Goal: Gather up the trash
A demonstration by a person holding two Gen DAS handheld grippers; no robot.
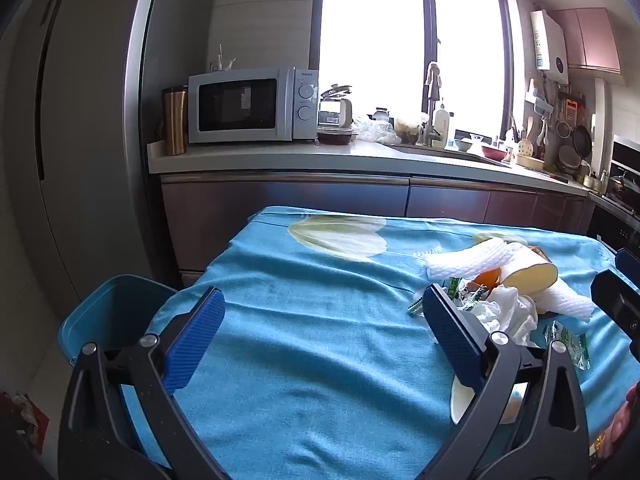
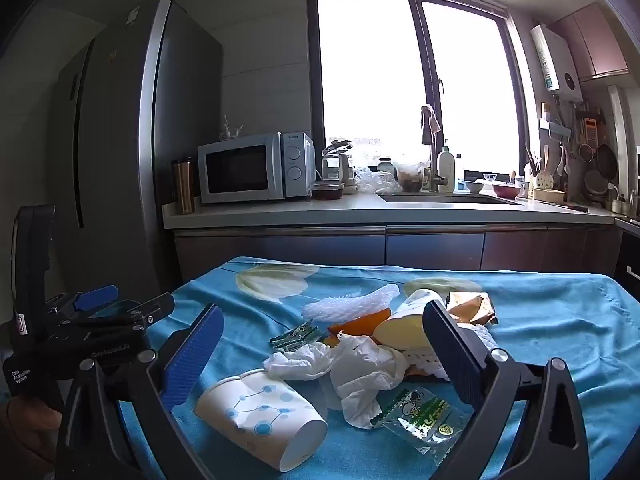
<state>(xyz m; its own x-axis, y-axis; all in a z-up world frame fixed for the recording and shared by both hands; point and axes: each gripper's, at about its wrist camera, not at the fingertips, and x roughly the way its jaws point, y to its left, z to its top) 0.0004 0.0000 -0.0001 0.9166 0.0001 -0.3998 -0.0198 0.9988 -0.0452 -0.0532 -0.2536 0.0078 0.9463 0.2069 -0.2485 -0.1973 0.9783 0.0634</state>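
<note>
A pile of trash lies on the blue tablecloth (image 2: 560, 320): a tipped paper cup (image 2: 260, 416), crumpled white tissue (image 2: 360, 372), green snack wrappers (image 2: 420, 416), white foam netting (image 2: 348, 304), orange peel (image 2: 360, 324) and a brown wrapper (image 2: 472, 306). My right gripper (image 2: 324, 340) is open and empty, hovering over the pile. My left gripper (image 1: 324, 316) is open and empty over bare cloth, left of the pile's tissue (image 1: 508, 312) and foam netting (image 1: 464, 260). A blue bin (image 1: 108, 312) stands at the table's left edge.
A kitchen counter (image 2: 360, 210) runs behind the table with a microwave (image 2: 256, 168), a sink and dishes. A tall grey fridge (image 2: 120, 140) stands at the left. The left gripper's body (image 2: 60, 320) shows at the left of the right wrist view.
</note>
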